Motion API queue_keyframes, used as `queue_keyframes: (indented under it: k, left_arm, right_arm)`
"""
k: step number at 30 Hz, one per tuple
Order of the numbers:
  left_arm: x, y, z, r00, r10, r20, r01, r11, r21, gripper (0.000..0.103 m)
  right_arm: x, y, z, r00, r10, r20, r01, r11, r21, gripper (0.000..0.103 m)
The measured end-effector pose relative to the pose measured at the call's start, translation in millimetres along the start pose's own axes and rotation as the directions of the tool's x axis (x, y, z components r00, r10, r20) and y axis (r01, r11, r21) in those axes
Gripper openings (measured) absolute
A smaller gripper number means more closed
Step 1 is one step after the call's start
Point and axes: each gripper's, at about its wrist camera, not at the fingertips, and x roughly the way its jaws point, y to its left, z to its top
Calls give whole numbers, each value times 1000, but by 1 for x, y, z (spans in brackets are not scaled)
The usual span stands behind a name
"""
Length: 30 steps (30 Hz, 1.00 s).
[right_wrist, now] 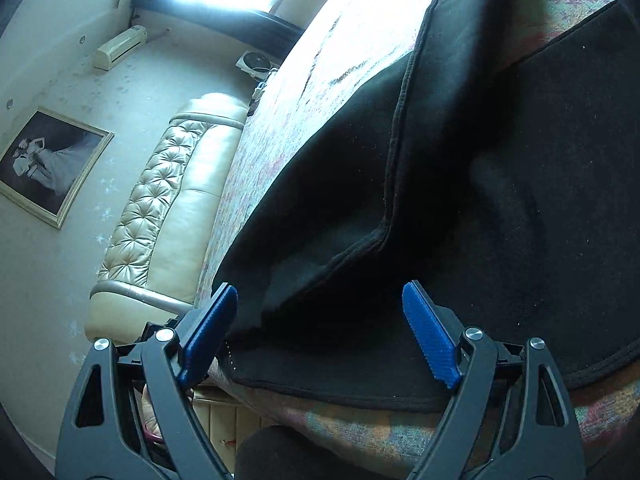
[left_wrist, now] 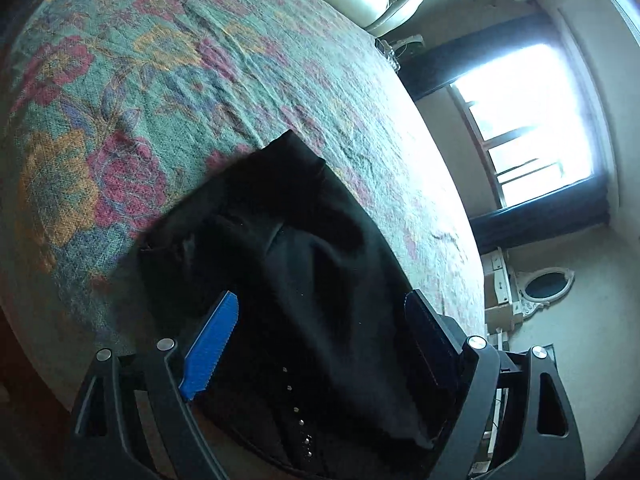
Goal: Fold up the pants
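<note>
Black pants (left_wrist: pixel 304 264) lie on a flowered bedspread (left_wrist: pixel 132 92), with a row of small studs near the lower edge. My left gripper (left_wrist: pixel 320 308) is open, its blue pads spread wide over the pants, with cloth between them. In the right wrist view the pants (right_wrist: pixel 460 208) lie partly folded, a seamed edge raised over a lower layer. My right gripper (right_wrist: pixel 320 304) is open, its pads either side of the cloth near the bed's edge.
A cream tufted headboard (right_wrist: pixel 168 200) stands at the bed's end. A bright window (left_wrist: pixel 532 120), a framed picture (right_wrist: pixel 44 160) and a wall air conditioner (right_wrist: pixel 120 46) are around the room. The bedspread (right_wrist: pixel 360 420) drops off at the near edge.
</note>
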Motion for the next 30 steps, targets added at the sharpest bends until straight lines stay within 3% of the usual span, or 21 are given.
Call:
queue_keyframes:
  k: [4, 6, 8, 11, 17, 22, 23, 25, 27, 30]
  left_arm:
    - [22, 15, 3, 1000, -8, 7, 8, 998, -67, 79]
    - [27, 19, 3, 1000, 15, 9, -14, 998, -68, 44]
    - [30, 22, 0, 1000, 15, 0, -15, 998, -59, 25]
    - [28, 26, -4, 1000, 5, 12, -4, 998, -57, 21]
    - [24, 32, -4, 1000, 0, 9, 0, 999, -53, 18]
    - [30, 31, -4, 1000, -7, -3, 7, 999, -44, 18]
    - [29, 31, -3, 1000, -8, -6, 8, 999, -42, 18]
    - [28, 32, -3, 1000, -13, -10, 12, 999, -47, 18]
    - [29, 33, -1, 1000, -24, -16, 23, 998, -61, 18]
    - [26, 39, 8, 999, -40, -13, 39, 997, -73, 18]
  right_arm:
    - [-3, 3, -2, 1000, -14, -4, 14, 1000, -5, 85]
    - [-2, 5, -2, 1000, -26, -1, 26, 1000, -2, 85]
    - [0, 7, -2, 999, -48, 4, 48, 999, -1, 85]
    - [1, 10, -3, 995, -92, 27, 91, 996, 7, 85]
    - [16, 4, -2, 988, -142, 56, 136, 985, 110, 62]
    - [30, 3, 7, 984, -167, 60, 157, 977, 147, 59]
    - [33, 3, 8, 983, -171, 61, 161, 976, 144, 55]
    - [38, -3, 10, 986, -155, 59, 144, 977, 157, 22]
    - [39, -15, 9, 991, -123, 60, 110, 975, 192, 13]
    - [31, -16, 4, 994, -72, 86, 54, 980, 193, 12]
